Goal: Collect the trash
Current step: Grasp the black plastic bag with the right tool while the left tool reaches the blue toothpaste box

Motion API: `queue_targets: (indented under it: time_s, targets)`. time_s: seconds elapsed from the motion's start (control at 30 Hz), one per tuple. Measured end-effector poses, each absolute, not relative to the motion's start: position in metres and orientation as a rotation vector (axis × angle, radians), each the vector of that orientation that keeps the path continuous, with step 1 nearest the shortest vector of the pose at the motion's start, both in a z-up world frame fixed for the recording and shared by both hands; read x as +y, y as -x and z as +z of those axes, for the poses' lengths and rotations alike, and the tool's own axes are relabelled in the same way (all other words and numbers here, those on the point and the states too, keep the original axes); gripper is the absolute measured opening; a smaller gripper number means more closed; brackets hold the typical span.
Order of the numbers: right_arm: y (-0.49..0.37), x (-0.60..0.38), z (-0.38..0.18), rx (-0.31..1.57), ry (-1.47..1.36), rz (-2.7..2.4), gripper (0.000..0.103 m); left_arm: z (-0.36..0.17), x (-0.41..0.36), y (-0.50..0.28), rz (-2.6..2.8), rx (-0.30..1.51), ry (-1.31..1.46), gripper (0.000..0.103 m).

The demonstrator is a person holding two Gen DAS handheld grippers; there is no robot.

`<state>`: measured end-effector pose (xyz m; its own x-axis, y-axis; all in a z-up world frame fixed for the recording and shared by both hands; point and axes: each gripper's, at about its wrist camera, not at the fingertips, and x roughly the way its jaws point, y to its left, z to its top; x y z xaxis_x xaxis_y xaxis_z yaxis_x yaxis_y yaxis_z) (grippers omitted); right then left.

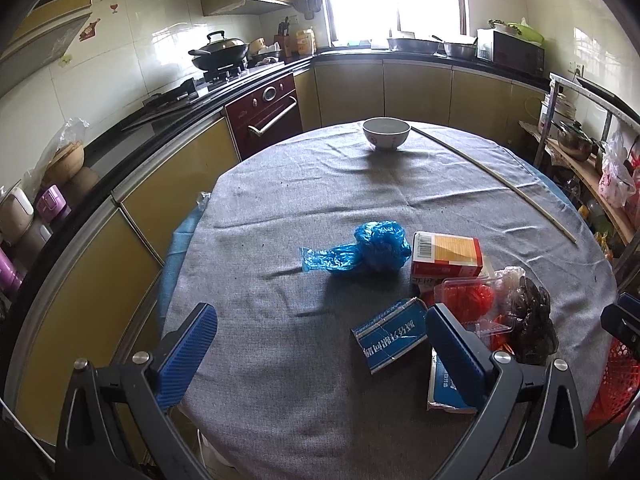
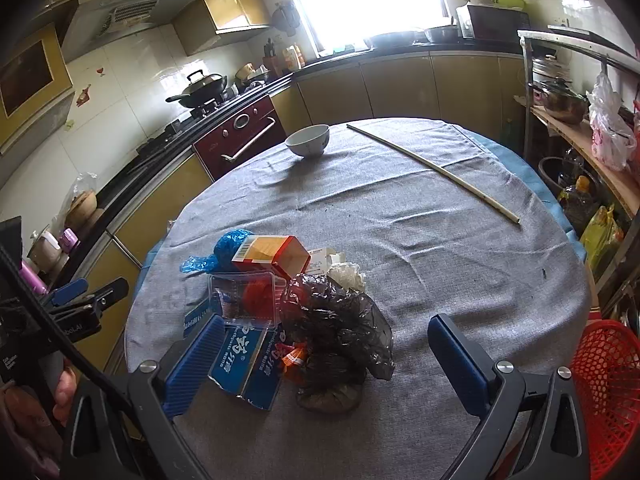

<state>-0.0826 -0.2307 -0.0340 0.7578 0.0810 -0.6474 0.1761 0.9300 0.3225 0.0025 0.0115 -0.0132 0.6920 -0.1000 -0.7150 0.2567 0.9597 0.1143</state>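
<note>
Both claws stand wide and hold nothing. My left claw (image 1: 320, 356) hangs over the near edge of the bench (image 1: 400, 184), which is covered by a grey cloth. My right claw (image 2: 326, 364) hangs low over the trash pile at lower centre of its view.

The trash lies bunched at the near side of the bench:
- a crumpled blue plastic bag (image 1: 368, 250), a little apart at centre frame in the left view;
- a red and orange carton (image 1: 446, 256), touching the pile;
- a clear plastic tray (image 2: 246, 294) with something red inside;
- a crumpled dark plastic bag (image 2: 336, 320);
- two blue printed cartons (image 2: 250, 364), one partly under my right claw's left finger;
- white crumpled paper (image 2: 348, 274) behind the dark bag.

A red mesh basket (image 2: 608, 392) sits at lower right, off the bench edge; I judge it the likely receptacle.

Not trash, in my judgement: a bowl (image 1: 386, 132) and a long thin stick (image 2: 436, 170) at the far side.

Risks:
- The items overlap, so closing on one may drag a neighbour off the near edge.
- The thin bags may slip from the pads or snag the cloth.
- The clear tray may crack or spring out under a hard squeeze.
</note>
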Motion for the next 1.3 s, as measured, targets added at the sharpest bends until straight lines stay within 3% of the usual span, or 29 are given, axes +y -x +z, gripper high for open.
queue_targets:
  time_s: [0.3, 0.57, 1.17, 1.2, 1.27, 1.3]
  targets:
    - [0.082, -0.233, -0.040, 0.735, -0.398, -0.051, 0.101, -0.029, 0.018, -0.007, -0.218, 0.844, -0.203, 0.103]
    - [0.074, -0.238, -0.066, 0.787, -0.474, 0.004, 0.075, -0.054, 0.025, -0.008, -0.252, 0.926, -0.202, 0.103]
    - [0.012, -0.240, -0.117, 0.956, -0.487, 0.067, 0.073, -0.087, -0.037, 0.004, -0.544, 1.144, -0.186, 0.103]
    - [0.011, -0.241, -0.124, 0.971, -0.512, 0.080, 0.068, -0.090, -0.039, 0.003, -0.543, 1.151, -0.187, 0.103]
    - [0.011, -0.245, -0.138, 0.991, -0.605, 0.136, 0.045, -0.093, -0.044, 0.002, -0.543, 1.166, -0.188, 0.103]
    - [0.013, -0.250, -0.144, 0.988, -0.667, 0.151, 0.045, -0.096, -0.046, 0.001, -0.546, 1.174, -0.188, 0.103]
